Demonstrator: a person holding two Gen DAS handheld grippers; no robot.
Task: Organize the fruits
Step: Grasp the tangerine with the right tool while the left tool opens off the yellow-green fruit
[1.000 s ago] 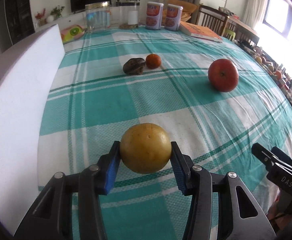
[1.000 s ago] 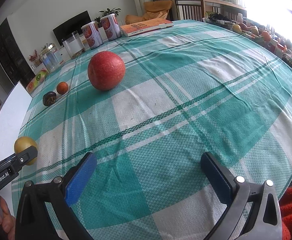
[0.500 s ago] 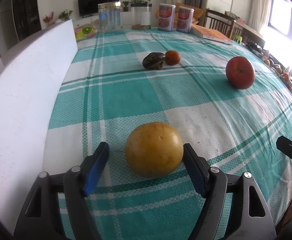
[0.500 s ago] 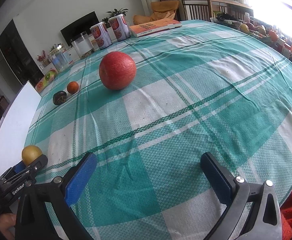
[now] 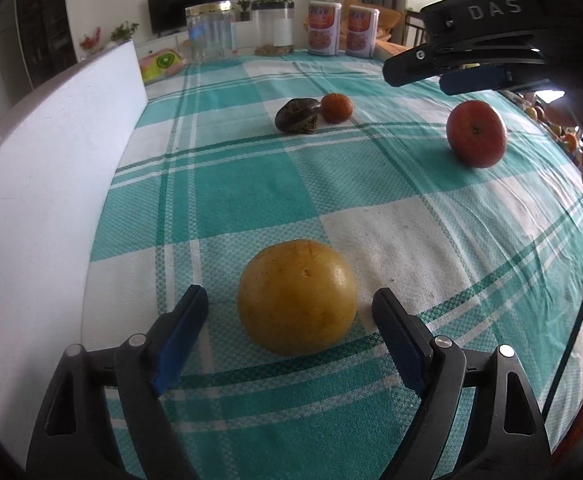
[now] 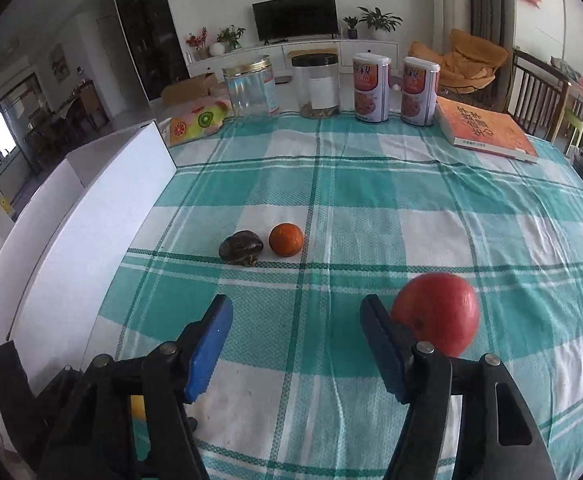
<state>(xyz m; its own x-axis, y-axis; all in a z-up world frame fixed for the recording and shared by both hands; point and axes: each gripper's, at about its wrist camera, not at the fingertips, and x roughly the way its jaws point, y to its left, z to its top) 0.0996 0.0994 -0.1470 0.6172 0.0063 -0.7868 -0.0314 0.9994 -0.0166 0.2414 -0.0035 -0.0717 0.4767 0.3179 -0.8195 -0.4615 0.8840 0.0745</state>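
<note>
Orange book (image 6: 487, 130) only in right view; yellow fruit (image 5: 297, 298) clear in left

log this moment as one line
left gripper: opening, yellow fruit between pads, untouched | right gripper: closing, empty, red fruit just outside | checked cloth

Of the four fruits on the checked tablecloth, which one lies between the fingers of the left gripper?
The large round yellow fruit. It sits on the cloth between the opening left gripper, untouched; the red, orange and dark fruits lie farther away.
</note>
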